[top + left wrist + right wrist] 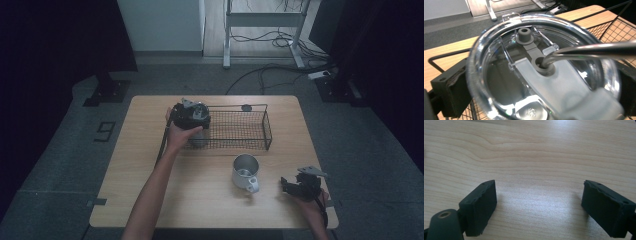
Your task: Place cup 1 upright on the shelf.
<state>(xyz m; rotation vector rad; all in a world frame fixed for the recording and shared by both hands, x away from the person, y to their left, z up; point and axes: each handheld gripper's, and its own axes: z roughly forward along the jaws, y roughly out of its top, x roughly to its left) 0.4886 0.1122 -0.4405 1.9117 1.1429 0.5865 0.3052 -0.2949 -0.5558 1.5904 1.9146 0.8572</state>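
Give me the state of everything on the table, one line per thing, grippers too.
Tumbler: lid on, bent metal straw through it, held at the basket's left end.
Basket: upright on the table.
Mug: upright, open, standing free.
Left gripper: jaws shut on the tumbler.
Right gripper: jaws open, nothing between them.

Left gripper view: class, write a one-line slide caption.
Left gripper clamps a tumbler's clear lid, bent metal straw through its grey seal, over the wire basket.

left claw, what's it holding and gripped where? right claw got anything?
Left claw grips the lidded tumbler by its sides at the clear lid, over the wire basket. Right claw is open over bare table, holding nothing.
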